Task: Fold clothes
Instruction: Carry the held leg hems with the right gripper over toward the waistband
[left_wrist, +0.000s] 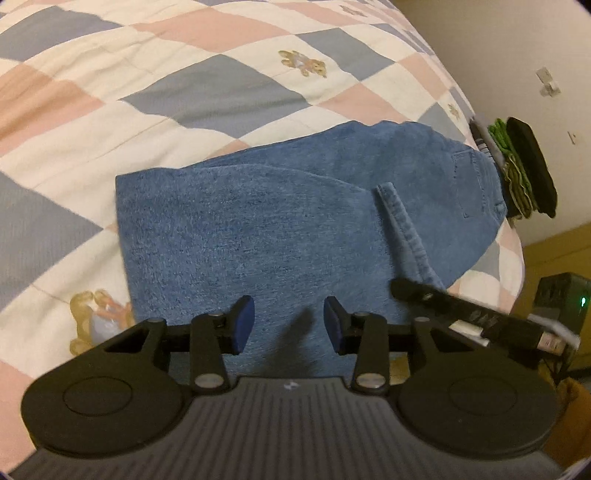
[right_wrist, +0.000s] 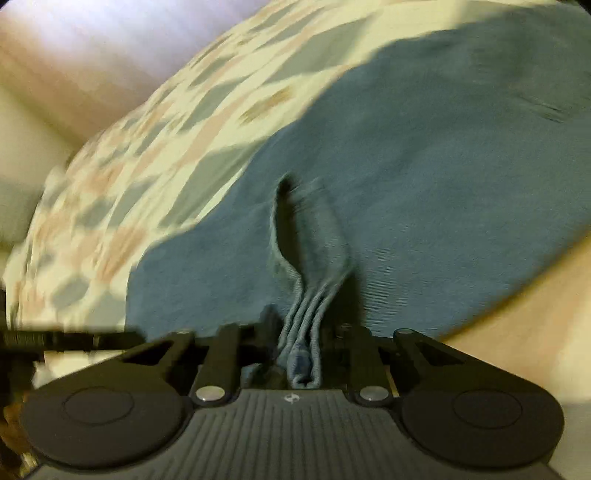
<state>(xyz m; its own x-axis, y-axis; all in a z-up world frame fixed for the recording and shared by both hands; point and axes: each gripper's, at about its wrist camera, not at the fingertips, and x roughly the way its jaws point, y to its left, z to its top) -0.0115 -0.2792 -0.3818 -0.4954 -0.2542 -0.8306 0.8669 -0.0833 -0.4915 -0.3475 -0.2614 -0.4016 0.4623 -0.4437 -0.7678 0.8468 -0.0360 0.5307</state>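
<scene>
Jeans (left_wrist: 258, 229): one pair, blue denim, lying folded on the bed across the centre of the left wrist frame; a back pocket (left_wrist: 471, 181) shows at the right end, and a stitched hem edge runs diagonally at lower right. In the right wrist view the same denim (right_wrist: 424, 184) fills the centre and right of the frame, blurred.

Quilt (left_wrist: 184, 92): one, covering the bed, checked in cream, pink and grey-blue. Two teddy-bear motifs are clear, one at upper centre (left_wrist: 303, 63) and one at lower left (left_wrist: 99, 317); a third small one sits at upper right.

Stack of folded clothes (left_wrist: 524, 170): one, at the right edge of the bed, green and dark layers; count of pieces not readable.

Left tool (left_wrist: 289, 323): one, fingers parted with blue pads, empty, above the near edge of the jeans.

Right tool (right_wrist: 301, 347): one, closed on a bunched fold of hem (right_wrist: 306, 295) with several layers of seam between its fingers.

Writing: none legible; a small white emblem marks each tool body.
</scene>
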